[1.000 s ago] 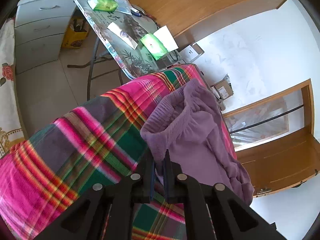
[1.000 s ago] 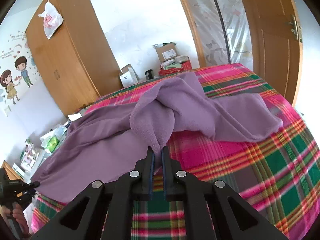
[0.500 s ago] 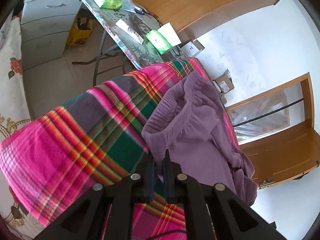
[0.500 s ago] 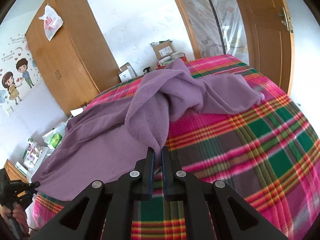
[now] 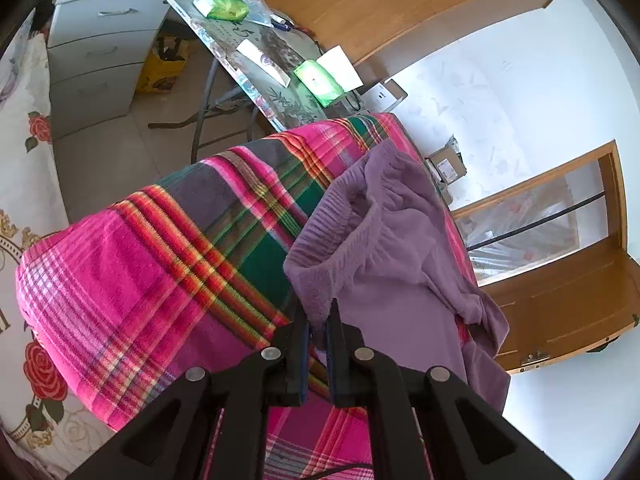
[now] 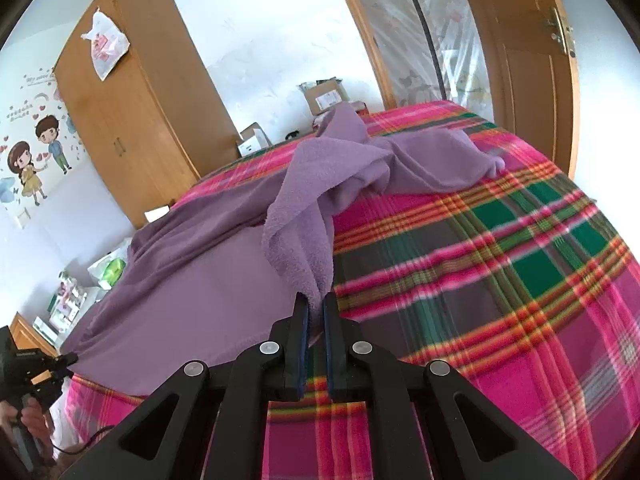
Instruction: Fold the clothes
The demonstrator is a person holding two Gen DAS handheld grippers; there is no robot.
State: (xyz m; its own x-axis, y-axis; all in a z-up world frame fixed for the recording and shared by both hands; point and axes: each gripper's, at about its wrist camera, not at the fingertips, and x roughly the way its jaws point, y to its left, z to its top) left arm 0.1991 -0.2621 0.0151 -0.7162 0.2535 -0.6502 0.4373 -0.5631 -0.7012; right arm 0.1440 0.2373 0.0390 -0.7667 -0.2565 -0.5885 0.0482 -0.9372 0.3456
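Garment: purple fleece trousers (image 5: 400, 264) are spread on a plaid blanket (image 5: 168, 264), ahead of both grippers.
Left gripper (image 5: 318, 330): clamped on the fleece beside the ribbed waistband (image 5: 324, 216), which stands open just ahead of the tips.
Right gripper (image 6: 316, 312): clamped on a bunched end of fleece, probably a leg end; the fisheye view leaves this uncertain.
Other leg (image 6: 460, 160): seen lying crosswise, far ahead and to the right of the right gripper.
Change over the last second: the bunched end has been drawn back and away from the far leg, and more blanket is exposed to the right. On the left side, the waistband has been carried across the blanket.
Meaning: the garment is judged to be under tension between both grips, being straightened for folding. No fold is yet visible.
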